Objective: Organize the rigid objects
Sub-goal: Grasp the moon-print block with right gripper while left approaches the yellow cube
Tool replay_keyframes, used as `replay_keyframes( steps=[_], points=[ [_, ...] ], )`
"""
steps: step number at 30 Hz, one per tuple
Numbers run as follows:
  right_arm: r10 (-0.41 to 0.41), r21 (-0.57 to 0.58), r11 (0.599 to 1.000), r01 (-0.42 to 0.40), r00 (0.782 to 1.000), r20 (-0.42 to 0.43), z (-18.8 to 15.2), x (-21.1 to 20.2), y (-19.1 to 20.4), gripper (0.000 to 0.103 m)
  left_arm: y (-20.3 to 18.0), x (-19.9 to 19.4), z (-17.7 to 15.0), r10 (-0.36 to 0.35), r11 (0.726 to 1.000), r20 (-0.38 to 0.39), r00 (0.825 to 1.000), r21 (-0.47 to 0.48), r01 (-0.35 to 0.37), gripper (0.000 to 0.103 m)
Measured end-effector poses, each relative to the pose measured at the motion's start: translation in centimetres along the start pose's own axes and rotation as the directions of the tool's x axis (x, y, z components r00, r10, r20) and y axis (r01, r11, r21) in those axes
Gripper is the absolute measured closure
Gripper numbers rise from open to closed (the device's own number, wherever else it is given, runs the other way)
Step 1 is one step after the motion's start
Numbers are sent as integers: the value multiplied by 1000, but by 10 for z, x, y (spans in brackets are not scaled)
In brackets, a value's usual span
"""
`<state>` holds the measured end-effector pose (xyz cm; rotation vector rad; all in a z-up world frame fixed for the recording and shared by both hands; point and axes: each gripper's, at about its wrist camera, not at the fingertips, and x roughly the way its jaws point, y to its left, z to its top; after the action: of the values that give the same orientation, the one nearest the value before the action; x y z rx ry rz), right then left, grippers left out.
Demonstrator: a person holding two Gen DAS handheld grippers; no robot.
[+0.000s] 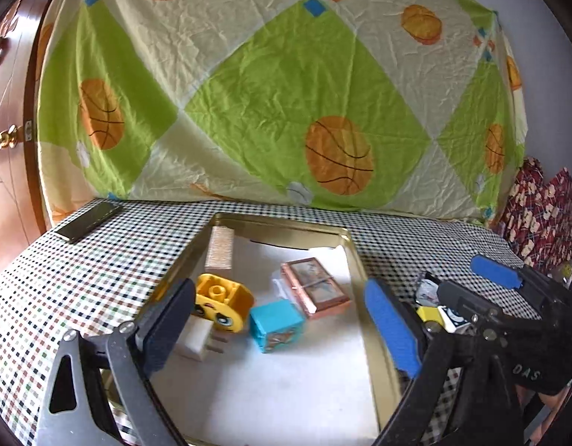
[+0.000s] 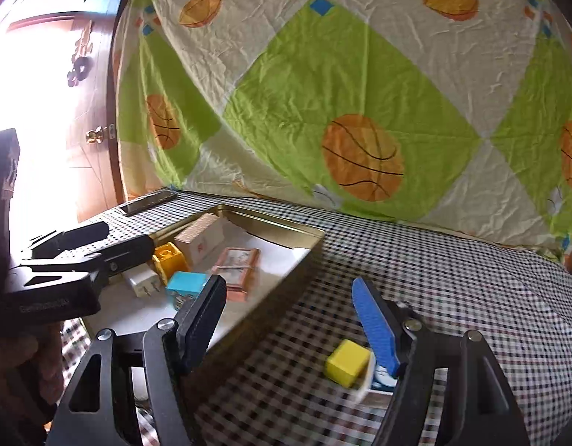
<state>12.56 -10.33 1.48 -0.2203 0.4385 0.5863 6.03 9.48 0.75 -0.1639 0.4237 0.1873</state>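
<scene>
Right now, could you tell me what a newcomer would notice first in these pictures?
Probably the bright basketball-print sheet hanging behind the checked table. Next, the gold tin tray holding a yellow face block and a turquoise cube. A yellow cube lies outside it, by the right tool.

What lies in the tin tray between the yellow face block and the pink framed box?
The blue cube lies between the yellow face block and the pink framed box, in the left wrist view.

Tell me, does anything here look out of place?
Yes: the yellow cube sits outside the gold tin on the checked cloth, by the right claw, while the other toys lie inside.
</scene>
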Motion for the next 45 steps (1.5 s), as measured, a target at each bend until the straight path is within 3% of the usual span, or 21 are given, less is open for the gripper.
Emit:
replay_keyframes(
  steps=[3, 7, 16, 21, 32, 34, 36, 42, 45],
  points=[
    [-70, 53, 996, 71, 997, -21, -10, -9, -41, 31, -35, 8, -4, -42, 997, -23, 999, 60, 43, 8],
    [-103, 116, 987, 111, 992, -69, -21, -11, -75, 31, -69, 19, -9, -61, 993, -51, 997, 101, 66, 3],
    [33, 141, 990, -3, 977, -211, -22, 23, -66, 35, -82, 29, -4, -29, 995, -71, 997, 91, 35, 1],
    [13, 134, 991, 28, 954, -298, -27, 38, -67, 49, -73, 31, -4, -38, 998, -76, 996, 55, 42, 1],
    [62, 112, 993, -29, 952, -300, -30, 40, -58, 51, -77, 32, -5, -55, 997, -87, 995, 57, 60, 1],
    [38, 103, 995, -5, 945, -326, -31, 44, -58, 53, -78, 32, -5, -56, 996, -88, 995, 59, 61, 1],
    [45, 107, 994, -9, 939, -342, -31, 47, -58, 69, -80, 33, -5, -60, 996, -93, 994, 63, 66, 1],
    [40, 100, 995, -5, 935, -353, -32, 48, -59, 70, -92, 34, -9, -80, 992, -104, 991, 89, 89, 1],
    [-4, 95, 995, 36, 947, -322, -30, 41, -63, 70, -99, 35, -10, -83, 988, -100, 992, 118, 94, 1]
  ],
)
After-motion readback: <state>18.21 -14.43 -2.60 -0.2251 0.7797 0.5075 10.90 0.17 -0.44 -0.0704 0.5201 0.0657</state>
